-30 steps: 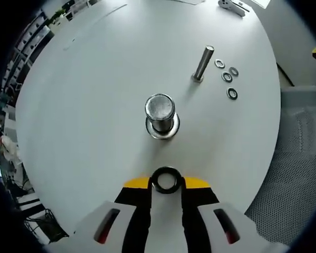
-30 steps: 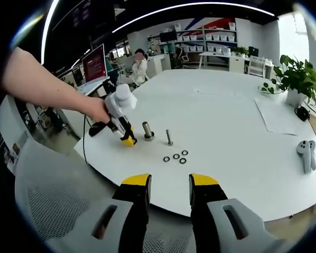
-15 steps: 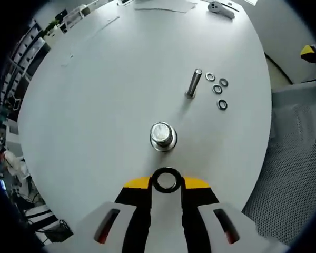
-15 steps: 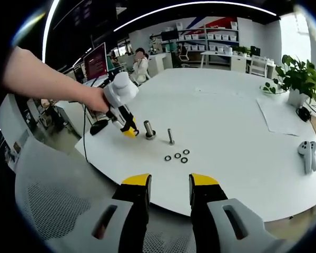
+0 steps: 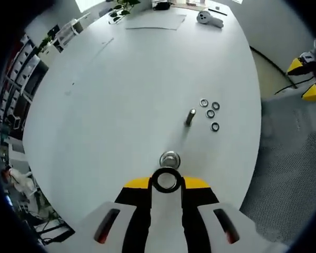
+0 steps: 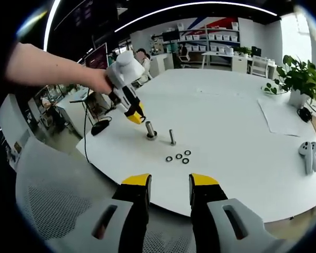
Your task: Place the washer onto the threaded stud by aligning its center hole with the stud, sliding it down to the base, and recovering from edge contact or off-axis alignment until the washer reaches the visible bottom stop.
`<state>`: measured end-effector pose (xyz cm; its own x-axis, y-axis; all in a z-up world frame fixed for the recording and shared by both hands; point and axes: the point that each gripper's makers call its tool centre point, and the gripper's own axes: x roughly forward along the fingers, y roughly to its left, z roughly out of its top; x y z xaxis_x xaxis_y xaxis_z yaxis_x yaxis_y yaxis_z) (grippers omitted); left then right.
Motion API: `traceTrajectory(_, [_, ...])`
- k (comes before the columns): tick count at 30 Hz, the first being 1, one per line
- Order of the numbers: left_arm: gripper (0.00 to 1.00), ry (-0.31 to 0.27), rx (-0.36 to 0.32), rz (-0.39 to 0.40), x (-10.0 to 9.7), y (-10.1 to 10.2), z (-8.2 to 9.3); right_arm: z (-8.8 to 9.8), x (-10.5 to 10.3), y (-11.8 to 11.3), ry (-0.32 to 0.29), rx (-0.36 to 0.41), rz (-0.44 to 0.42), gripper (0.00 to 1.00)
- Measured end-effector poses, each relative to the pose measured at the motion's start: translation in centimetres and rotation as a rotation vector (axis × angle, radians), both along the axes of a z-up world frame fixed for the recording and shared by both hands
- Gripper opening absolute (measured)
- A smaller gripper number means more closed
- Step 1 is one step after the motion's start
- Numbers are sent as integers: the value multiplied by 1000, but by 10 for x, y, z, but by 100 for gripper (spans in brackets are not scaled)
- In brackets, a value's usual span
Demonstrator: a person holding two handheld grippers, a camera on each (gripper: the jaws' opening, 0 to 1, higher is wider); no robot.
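Left gripper (image 5: 167, 181) clamped on a washer (image 5: 166, 179), ring held flat between the yellow-tipped jaws, hole facing the camera. Directly ahead along the jaws' line, the wide threaded stud (image 5: 169, 158) stands upright on the white table (image 5: 105, 105), seen nearly end-on, its top just beyond the washer's far edge. In the right gripper view the left gripper (image 6: 134, 114) hangs above and to the stud's (image 6: 150, 129) left, apart from it. Hole and stud axis look close to collinear; judged next need is a short carry over the stud top, then descent along its vertical axis. A slimmer stud (image 5: 190, 117) and four spare washers (image 5: 210, 113) lie further off. Right gripper (image 6: 169, 182) idle off the table edge, jaws apart, well away; the left is nearer.
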<state>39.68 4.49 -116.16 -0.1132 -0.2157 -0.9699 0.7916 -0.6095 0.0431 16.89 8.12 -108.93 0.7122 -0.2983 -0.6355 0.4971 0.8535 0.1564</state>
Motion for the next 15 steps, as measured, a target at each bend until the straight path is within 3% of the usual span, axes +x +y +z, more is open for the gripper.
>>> traceTrajectory(15, [19,-37,39,-79,-7,-12,-11,1,-1,-1,-2,-4,-8,31])
